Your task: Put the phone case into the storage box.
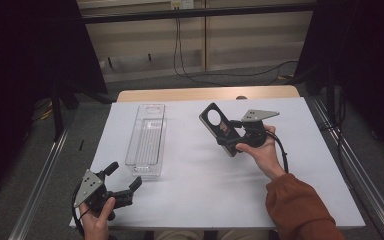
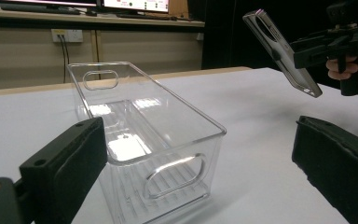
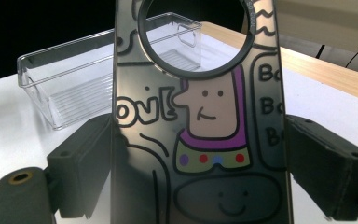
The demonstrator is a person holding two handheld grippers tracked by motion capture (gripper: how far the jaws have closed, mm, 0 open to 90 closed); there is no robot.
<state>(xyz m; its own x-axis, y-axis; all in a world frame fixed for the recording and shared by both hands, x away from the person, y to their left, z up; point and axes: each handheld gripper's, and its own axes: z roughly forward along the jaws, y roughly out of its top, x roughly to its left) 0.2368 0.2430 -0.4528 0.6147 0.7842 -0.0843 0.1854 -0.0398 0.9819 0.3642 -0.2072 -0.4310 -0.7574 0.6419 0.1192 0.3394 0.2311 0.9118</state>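
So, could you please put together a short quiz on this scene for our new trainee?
1. True or false: the right gripper is shut on the phone case.
2. How do the left gripper's jaws stand? A) open B) shut on the clear bin C) shut on nothing
3. Fill in: the clear bin rests on the white ____.

Key: 1 true; 2 A; 3 table.

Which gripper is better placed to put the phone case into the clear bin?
Right. The right gripper already clamps the phone case above the table, beside the clear bin. The left gripper is open and holds nothing.
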